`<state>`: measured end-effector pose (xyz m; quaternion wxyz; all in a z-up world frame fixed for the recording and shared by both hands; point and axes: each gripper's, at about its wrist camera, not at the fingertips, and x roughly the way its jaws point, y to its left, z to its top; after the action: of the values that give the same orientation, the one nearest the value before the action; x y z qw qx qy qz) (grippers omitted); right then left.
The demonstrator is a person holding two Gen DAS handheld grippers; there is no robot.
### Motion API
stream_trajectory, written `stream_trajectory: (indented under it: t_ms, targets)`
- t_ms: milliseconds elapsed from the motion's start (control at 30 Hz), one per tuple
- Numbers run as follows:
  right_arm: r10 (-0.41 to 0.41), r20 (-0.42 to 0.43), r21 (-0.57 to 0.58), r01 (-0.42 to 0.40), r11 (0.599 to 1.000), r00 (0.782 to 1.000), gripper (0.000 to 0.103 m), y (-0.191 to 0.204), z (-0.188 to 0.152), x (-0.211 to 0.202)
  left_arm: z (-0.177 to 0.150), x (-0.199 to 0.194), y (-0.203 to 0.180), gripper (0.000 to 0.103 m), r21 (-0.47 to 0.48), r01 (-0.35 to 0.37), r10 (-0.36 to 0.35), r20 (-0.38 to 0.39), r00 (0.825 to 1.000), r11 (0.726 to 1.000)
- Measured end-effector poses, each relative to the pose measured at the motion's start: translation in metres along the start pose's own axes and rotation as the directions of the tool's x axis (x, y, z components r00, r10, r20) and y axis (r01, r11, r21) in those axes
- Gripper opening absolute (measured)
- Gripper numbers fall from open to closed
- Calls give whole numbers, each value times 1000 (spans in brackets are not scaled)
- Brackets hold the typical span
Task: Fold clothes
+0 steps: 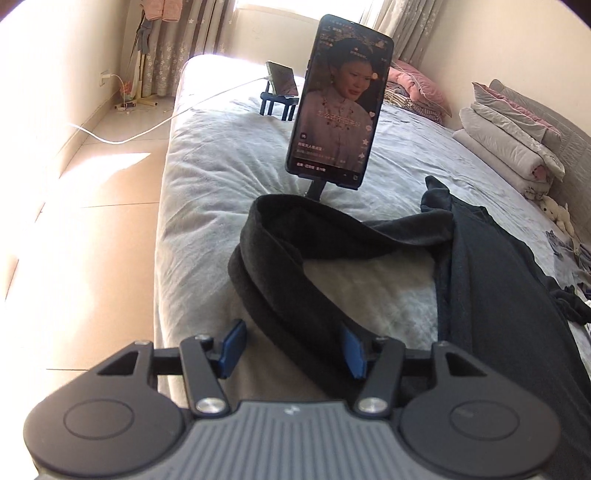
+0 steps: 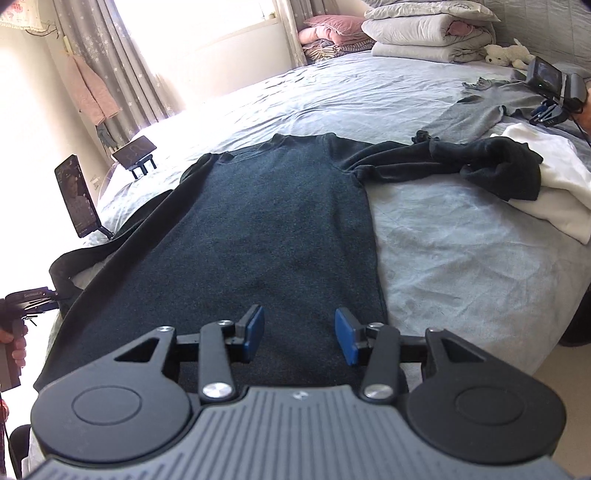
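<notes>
A dark long-sleeved shirt (image 2: 280, 229) lies flat on the blue-grey bed sheet (image 2: 461, 251), collar at the far end. Its one sleeve (image 2: 461, 162) stretches right onto a white garment. The other sleeve (image 1: 266, 240) curls in a loop near the bed's left edge. My left gripper (image 1: 293, 350) is open, with that sleeve passing between the jaws close to the right pad (image 1: 352, 354), unclamped. My right gripper (image 2: 300, 334) hovers open over the shirt's near hem with nothing between its pads. The left gripper (image 2: 33, 299) also shows in the right wrist view, held by a hand.
A phone on a stand (image 1: 340, 103) rises just beyond the looped sleeve, with a second device (image 1: 280, 79) further back. A grey shirt (image 2: 476, 110), a white garment (image 2: 554, 184), folded quilts (image 2: 424, 33) and another camera device (image 2: 550, 92) occupy the far right. Tiled floor (image 1: 92, 221) lies left.
</notes>
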<state>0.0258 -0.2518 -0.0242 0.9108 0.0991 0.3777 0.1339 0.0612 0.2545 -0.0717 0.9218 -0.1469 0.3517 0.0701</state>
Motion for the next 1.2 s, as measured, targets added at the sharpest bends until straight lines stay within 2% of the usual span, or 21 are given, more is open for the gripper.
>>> stream_trajectory:
  t_ms: [67, 133, 200, 300, 367, 467, 533, 567, 667, 733, 767, 833, 867, 933, 1000, 1200]
  targets:
    - [15, -6, -20, -15, 1000, 1000, 47, 10, 5, 9, 5, -1, 0, 13, 12, -31, 31, 37, 999, 999]
    - [31, -9, -37, -31, 999, 999, 47, 18, 9, 16, 15, -7, 2, 11, 4, -60, 59, 86, 995, 998]
    - [46, -12, -57, -46, 997, 999, 47, 27, 14, 24, 23, -16, 4, 10, 9, -118, 115, 159, 981, 993]
    - [63, -20, -87, -65, 994, 998, 47, 40, 20, 35, 37, -35, 9, 10, 10, -213, 200, 297, 934, 977]
    - [74, -23, -105, -76, 992, 997, 47, 47, 24, 43, 45, -45, 15, 10, 2, -270, 250, 374, 893, 963]
    - [87, -23, -127, -90, 988, 996, 47, 58, 31, 53, 54, -55, 23, 10, -6, -367, 326, 473, 818, 930]
    - [102, -27, -140, -104, 985, 994, 47, 65, 37, 61, 61, -58, 29, 10, -5, -406, 353, 502, 789, 914]
    - [109, -30, -146, -112, 983, 994, 47, 69, 38, 64, 63, -60, 31, 10, -1, -397, 344, 502, 793, 918]
    - [131, -37, -170, -135, 976, 991, 47, 80, 43, 73, 68, -71, 29, 10, 21, -317, 269, 479, 836, 948]
    - [143, -42, -178, -148, 973, 989, 47, 86, 44, 77, 69, -80, 22, 10, 53, -261, 206, 477, 855, 964]
    - [151, -47, -181, -157, 971, 987, 47, 89, 45, 81, 71, -84, 17, 10, 70, -241, 180, 480, 859, 968]
    - [168, -56, -185, -175, 967, 984, 47, 96, 46, 86, 73, -91, 9, 10, 100, -236, 157, 496, 854, 967]
    - [176, -61, -188, -185, 965, 982, 47, 100, 47, 89, 74, -94, 5, 10, 112, -246, 160, 496, 853, 963]
    - [193, -68, -198, -203, 959, 979, 47, 108, 47, 93, 81, -92, 5, 10, 108, -252, 173, 473, 864, 962]
    - [208, -72, -208, -218, 953, 976, 47, 114, 48, 96, 87, -85, 11, 10, 92, -265, 203, 425, 882, 960]
    - [233, -82, -214, -245, 946, 969, 48, 127, 50, 103, 92, -41, 57, 11, -15, -313, 309, 210, 928, 950]
